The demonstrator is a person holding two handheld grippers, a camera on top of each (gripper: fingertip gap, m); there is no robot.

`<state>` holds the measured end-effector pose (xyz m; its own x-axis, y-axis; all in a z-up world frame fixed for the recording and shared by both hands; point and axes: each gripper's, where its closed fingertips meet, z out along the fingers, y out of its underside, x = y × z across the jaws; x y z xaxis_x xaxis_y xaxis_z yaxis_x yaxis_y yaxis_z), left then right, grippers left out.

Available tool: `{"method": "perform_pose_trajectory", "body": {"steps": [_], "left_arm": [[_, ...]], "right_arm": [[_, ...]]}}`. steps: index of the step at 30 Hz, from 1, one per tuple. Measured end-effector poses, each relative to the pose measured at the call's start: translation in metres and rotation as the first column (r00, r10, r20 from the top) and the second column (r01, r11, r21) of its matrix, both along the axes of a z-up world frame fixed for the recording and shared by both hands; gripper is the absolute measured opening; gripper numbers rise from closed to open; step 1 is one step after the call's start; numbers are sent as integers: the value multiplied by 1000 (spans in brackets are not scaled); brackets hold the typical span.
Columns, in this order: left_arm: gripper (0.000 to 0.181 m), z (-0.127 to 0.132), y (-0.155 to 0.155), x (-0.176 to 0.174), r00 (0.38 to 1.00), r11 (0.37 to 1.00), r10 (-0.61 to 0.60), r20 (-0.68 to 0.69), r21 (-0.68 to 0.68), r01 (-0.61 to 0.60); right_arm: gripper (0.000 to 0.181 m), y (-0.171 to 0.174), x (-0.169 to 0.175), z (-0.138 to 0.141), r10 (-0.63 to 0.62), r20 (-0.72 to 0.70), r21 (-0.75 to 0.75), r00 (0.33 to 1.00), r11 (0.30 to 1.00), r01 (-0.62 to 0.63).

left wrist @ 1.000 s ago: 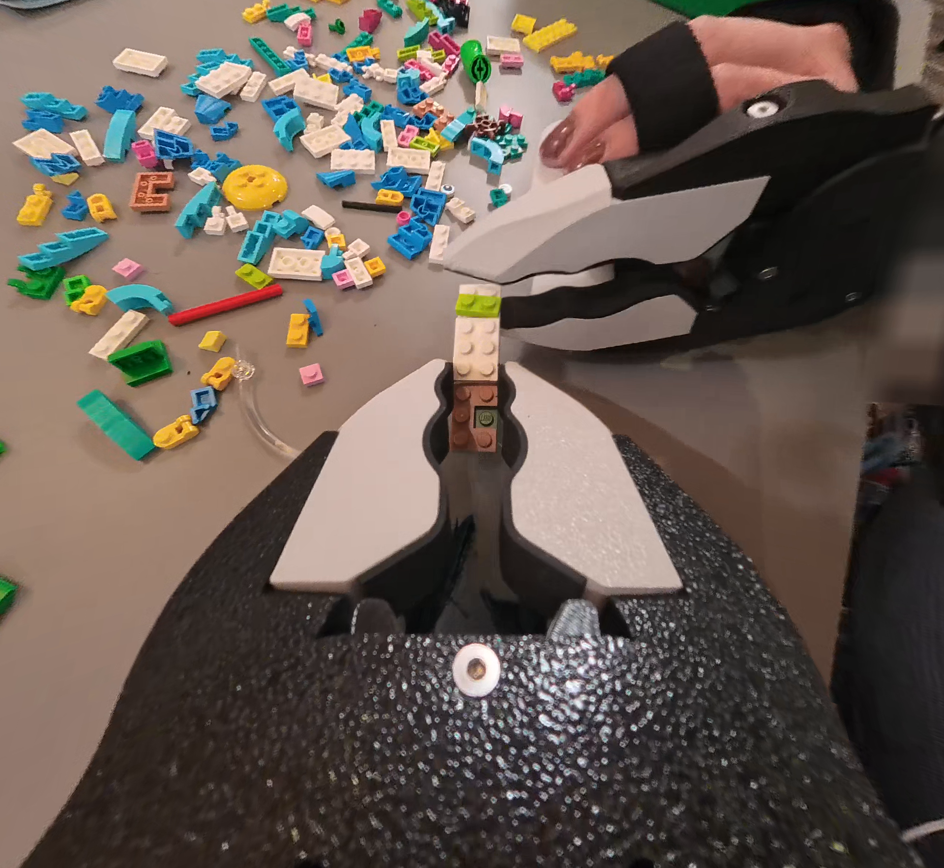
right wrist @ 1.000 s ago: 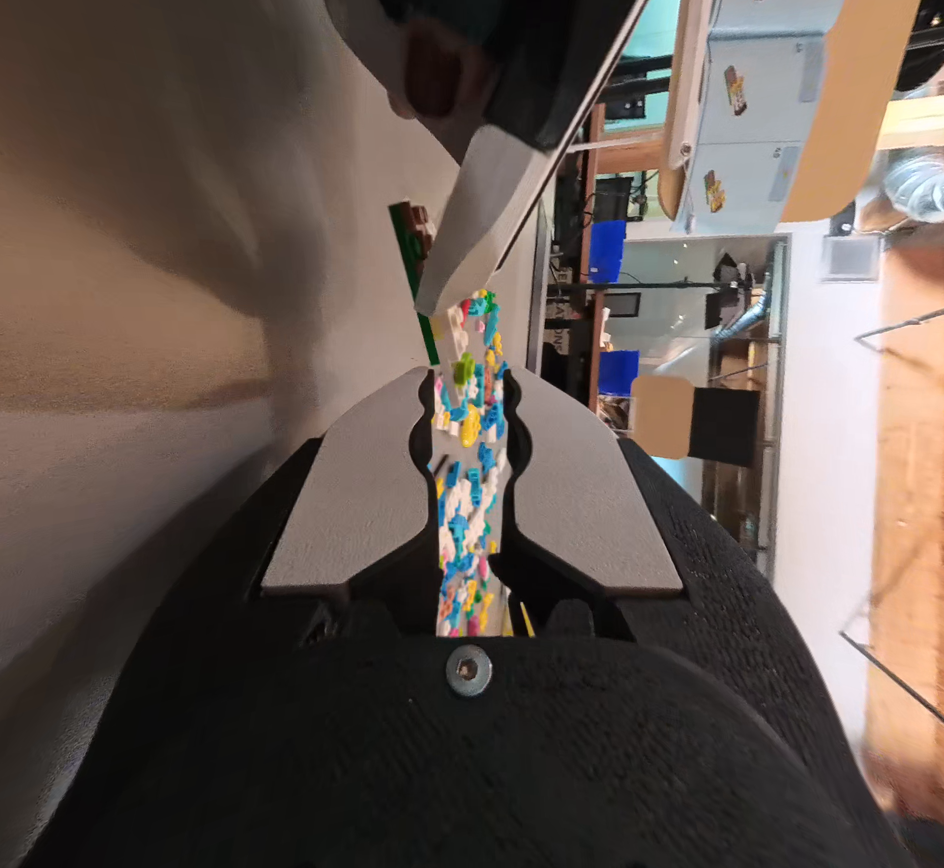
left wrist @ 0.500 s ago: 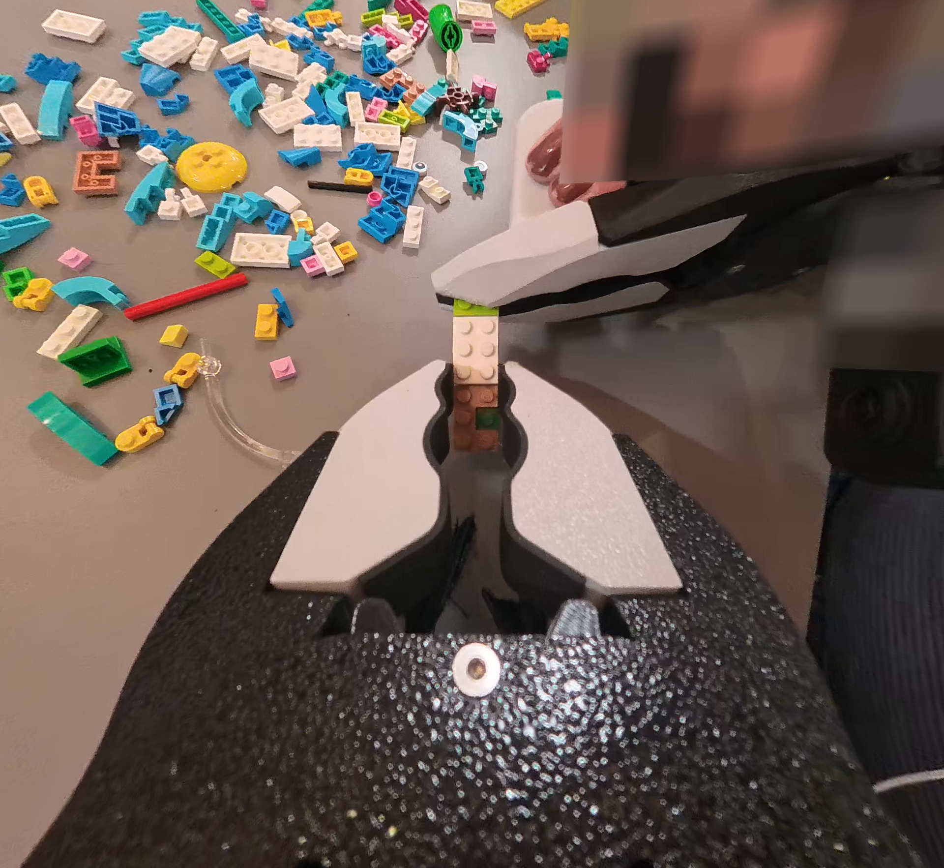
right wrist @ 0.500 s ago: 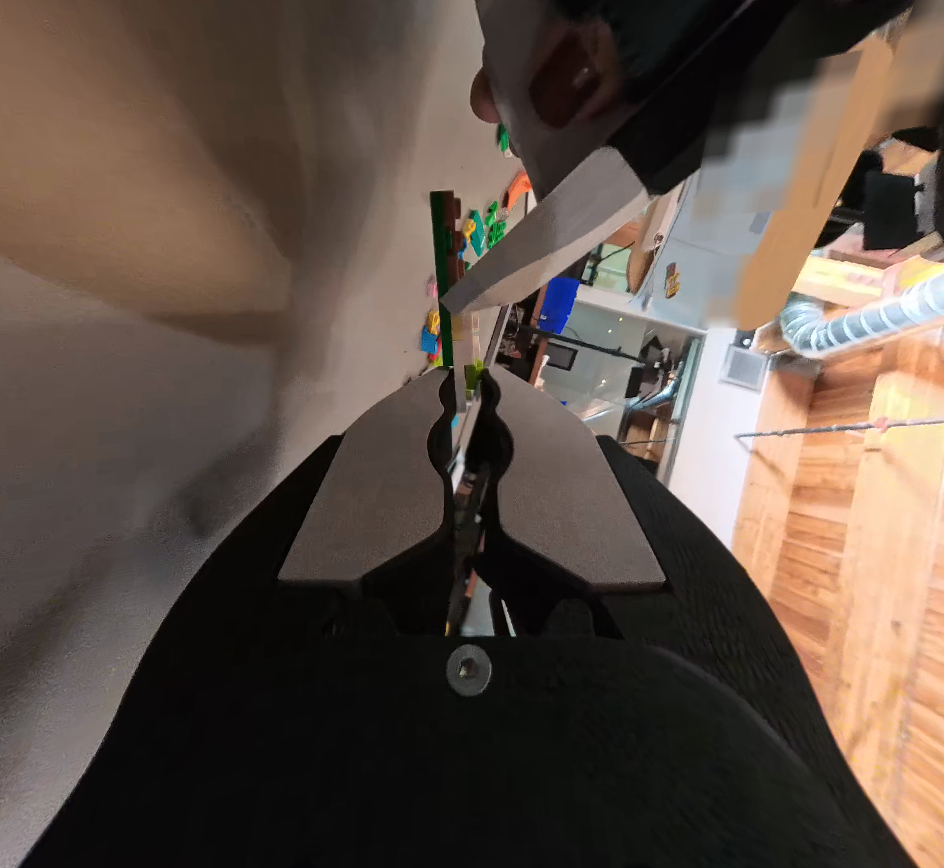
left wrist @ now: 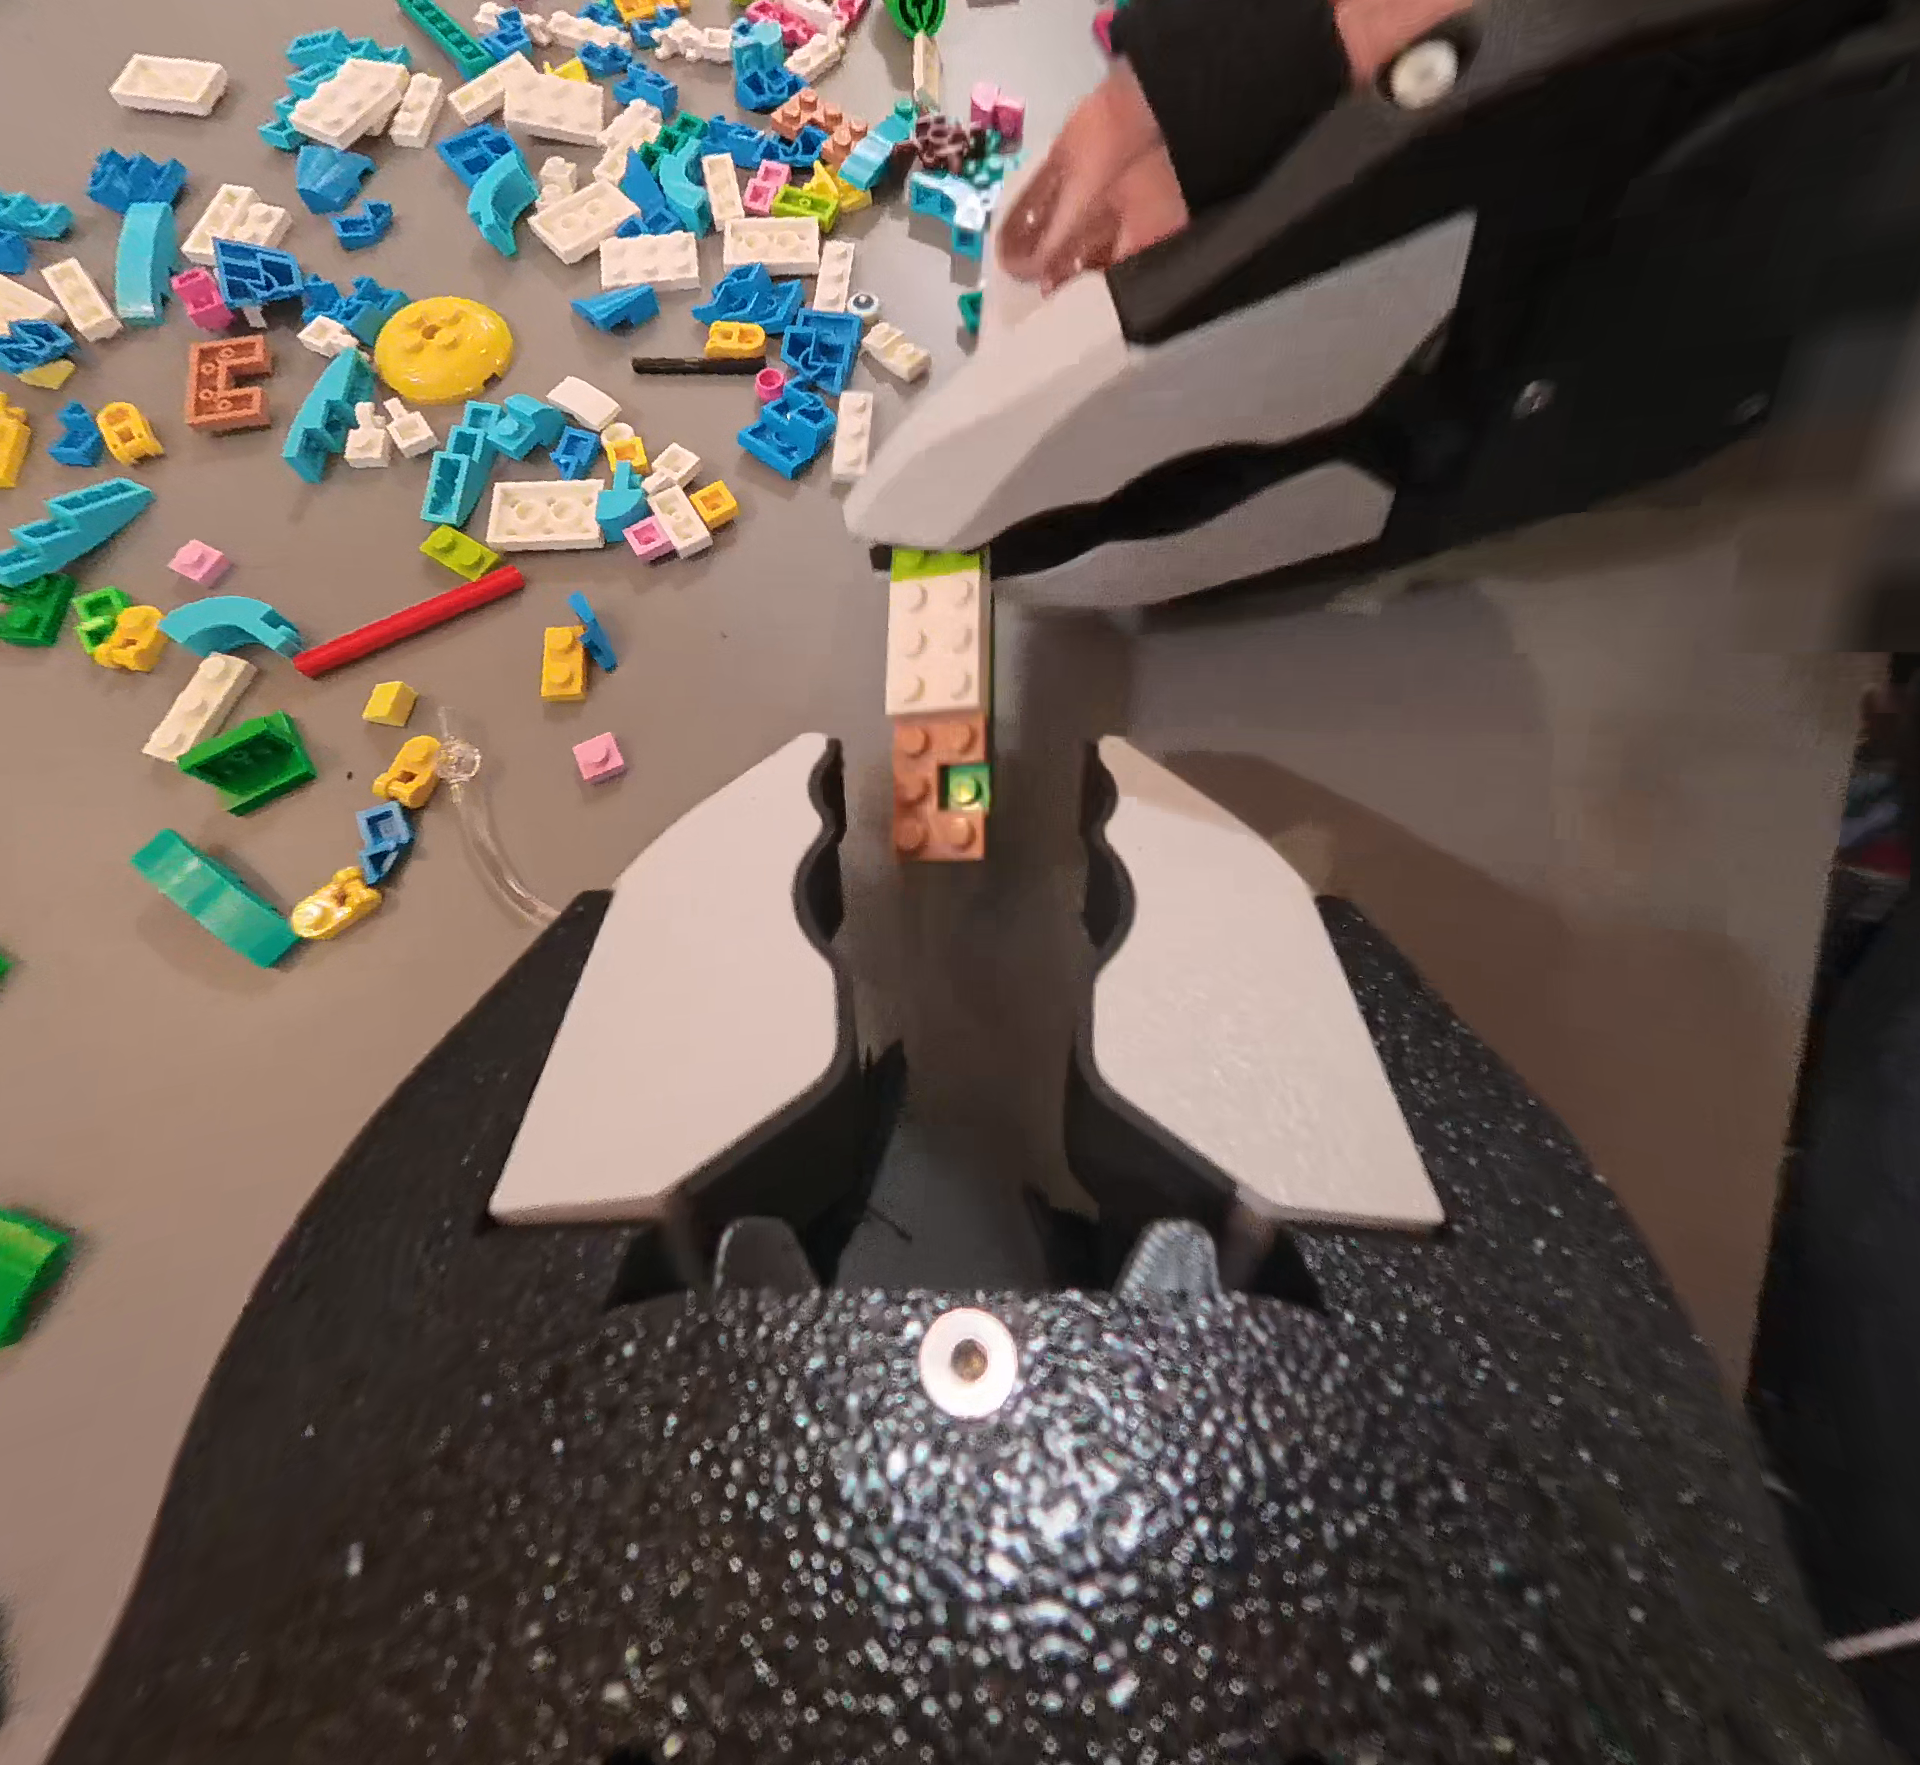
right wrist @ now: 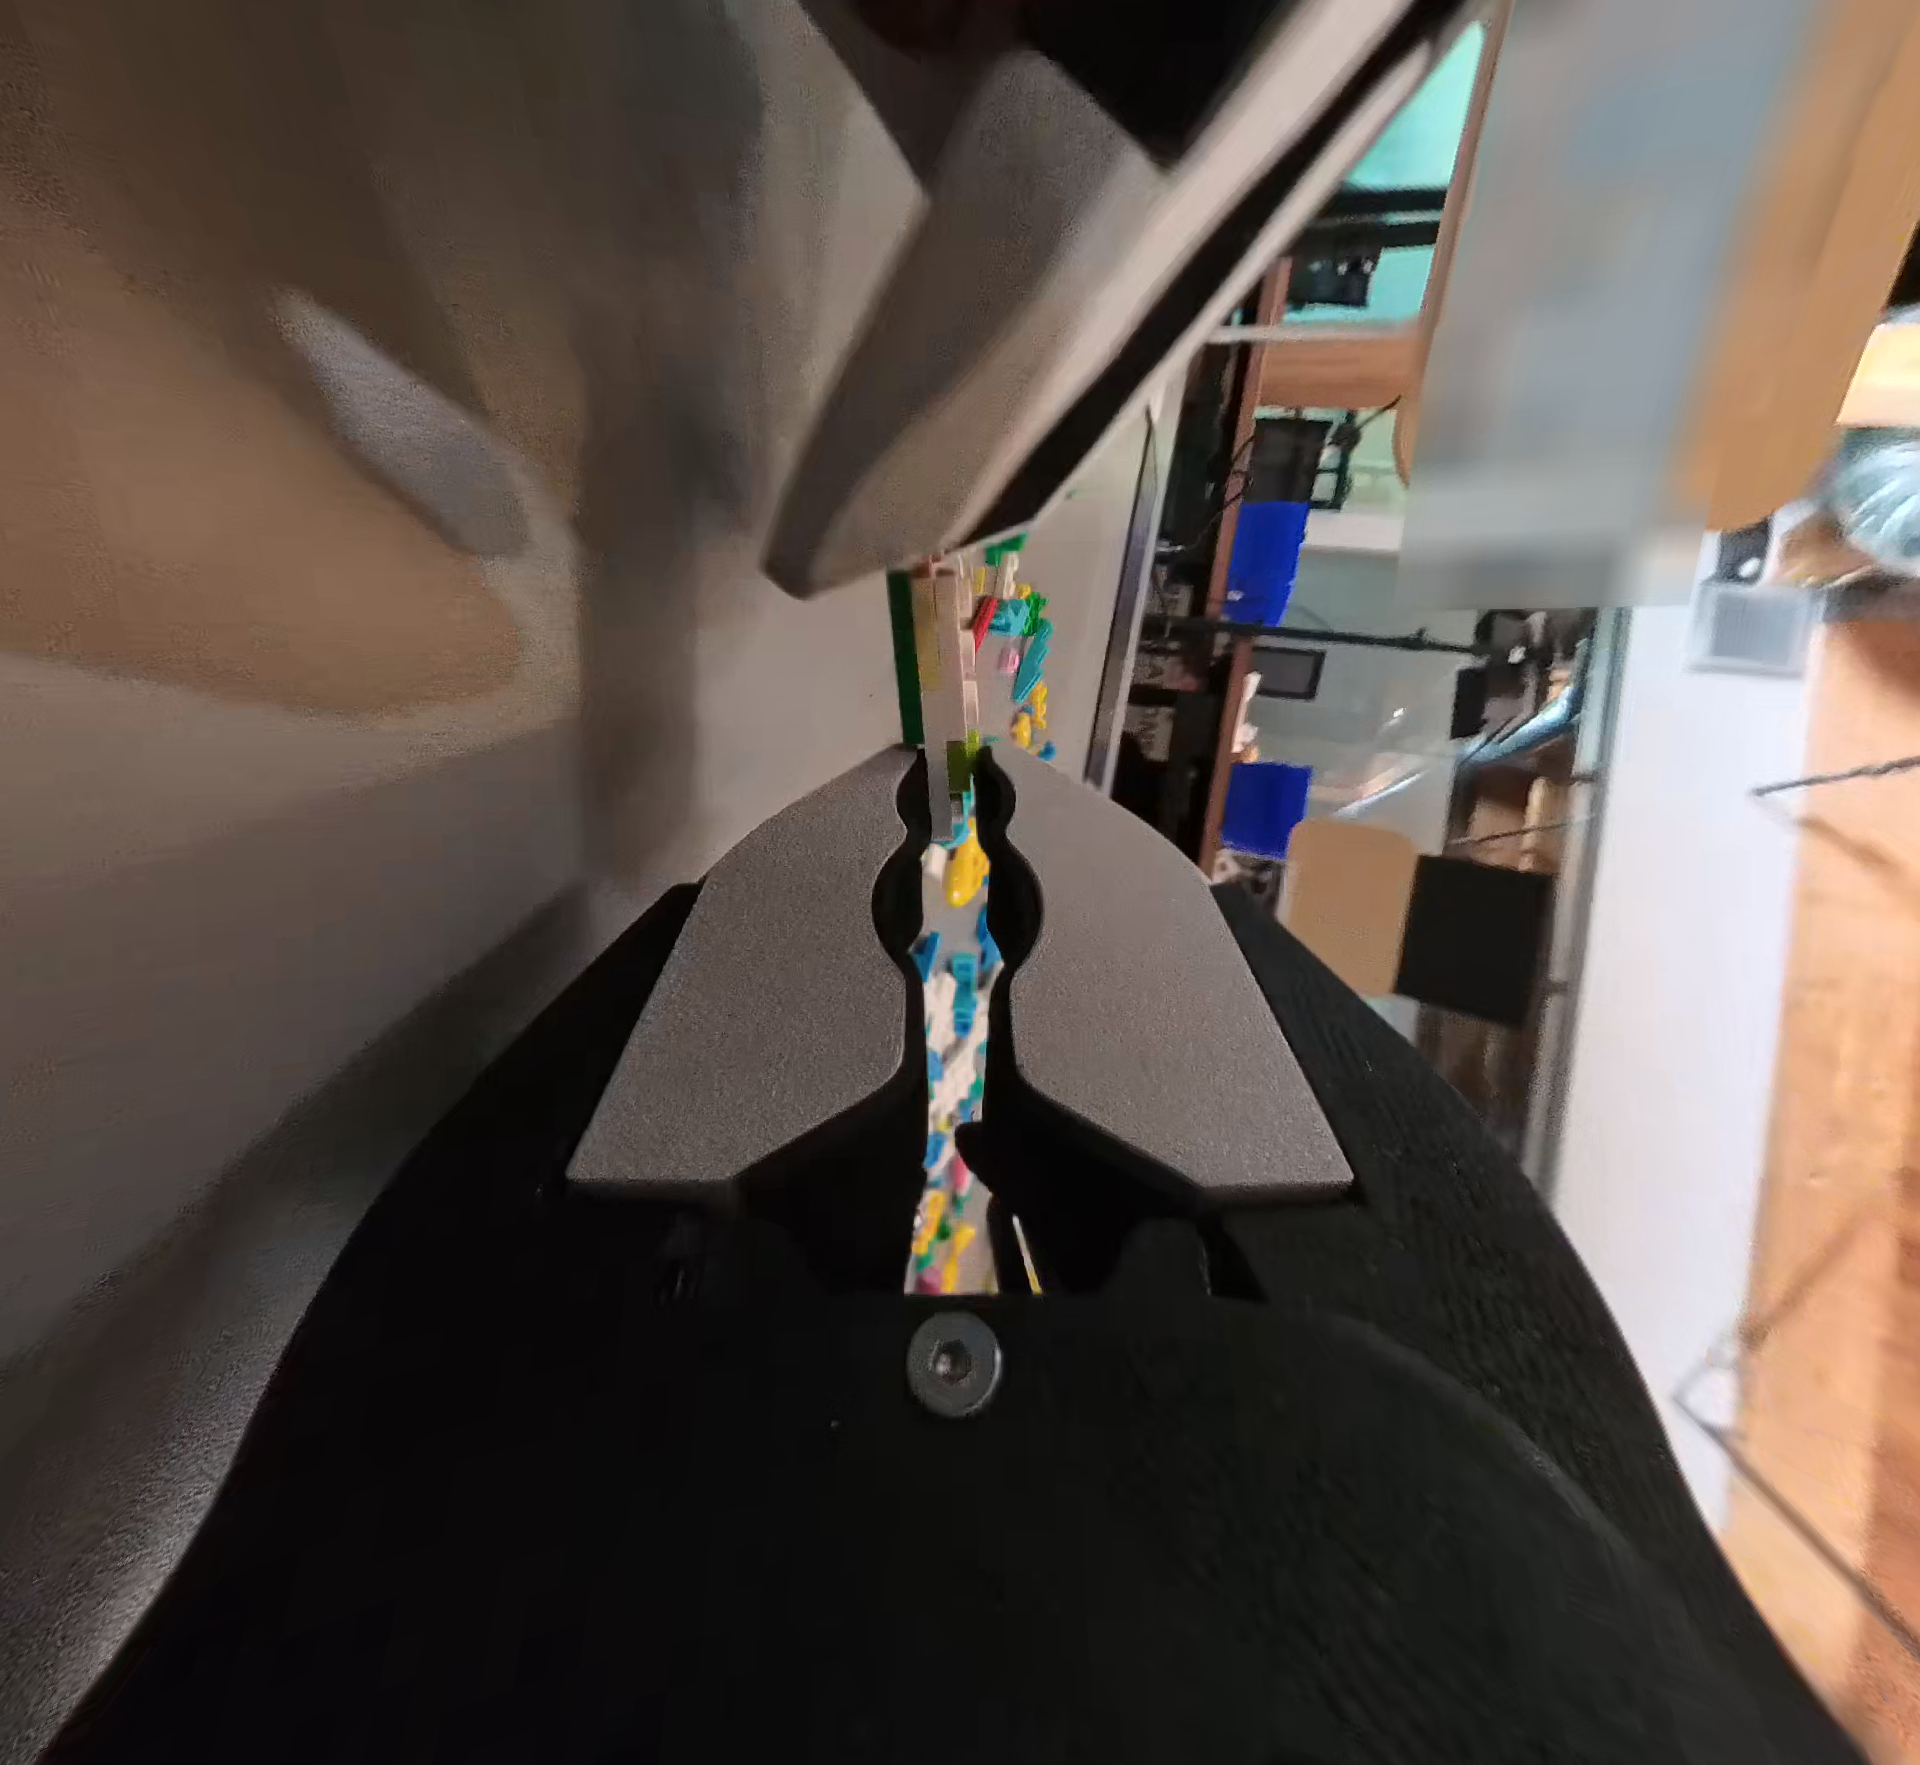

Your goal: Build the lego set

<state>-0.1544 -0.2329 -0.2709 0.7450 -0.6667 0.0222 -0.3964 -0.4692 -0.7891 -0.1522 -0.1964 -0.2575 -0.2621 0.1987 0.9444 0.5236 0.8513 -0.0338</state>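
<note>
A: Where is the brick strip (left wrist: 937,707) now?

B: Off the table (left wrist: 1351,728), between the two tongs. The right tongs (left wrist: 935,557) pinch its lime-green end, fingers closed on it; the right wrist view shows the same end nipped at the tips. The left tongs (left wrist: 961,780) stand wide, touching nothing, the brown end between their fingers.

A: So the right tongs carry it alone?

B: It looks so. Keep that pinch firm and the strip level, and draw the left tongs straight back so they don't knock the brown end. The loose bricks (left wrist: 582,188) lie well apart.
</note>
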Motion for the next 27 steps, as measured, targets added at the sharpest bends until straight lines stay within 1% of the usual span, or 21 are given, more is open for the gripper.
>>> {"method": "perform_pose_trajectory", "body": {"steps": [2,4,7,9,11,13,14,15,17,20,23,25,27], "left_arm": [[45,1,2,0,1000,999,1,-19,39,0],[43,8,4,5,1000,997,-2,21,77,0],[35,7,2,9,998,999,-11,69,38,8],[19,10,3,9,994,999,-5,113,47,-1],[19,13,3,9,989,998,-6,145,63,-3],[18,16,5,6,991,996,4,136,88,-16],[18,17,7,2,994,993,22,111,109,-34],[18,17,9,-3,995,991,34,88,126,-45],[18,17,10,-7,995,989,47,84,137,-58],[18,14,11,-11,995,988,55,80,140,-66],[18,12,12,-16,997,985,63,51,155,-71],[18,11,13,-18,997,983,69,33,170,-74],[18,10,13,-19,997,981,70,14,179,-72]], "right_arm": [[7,-1,0,0,-9,-18,-83,1000,997,8],[7,-4,0,1,-5,-31,-128,1000,992,1],[7,-8,-1,5,18,-52,-80,998,997,-23],[7,-10,-2,10,44,-74,-22,996,999,-46],[7,-11,-2,15,64,-103,30,993,998,-61],[8,-14,-2,20,93,-160,33,983,996,-88],[14,-13,-1,23,90,-192,14,977,996,-89],[29,-8,1,25,60,-218,-19,974,998,-66],[43,6,6,30,-14,-267,-102,963,995,-13],[44,18,14,39,-79,-362,-226,929,974,-6],[44,24,19,48,-142,-462,-375,875,926,-48],[44,27,21,54,-197,-518,-494,832,863,-103],[42,33,24,58,-258,-553,-598,793,785,-162]]}}
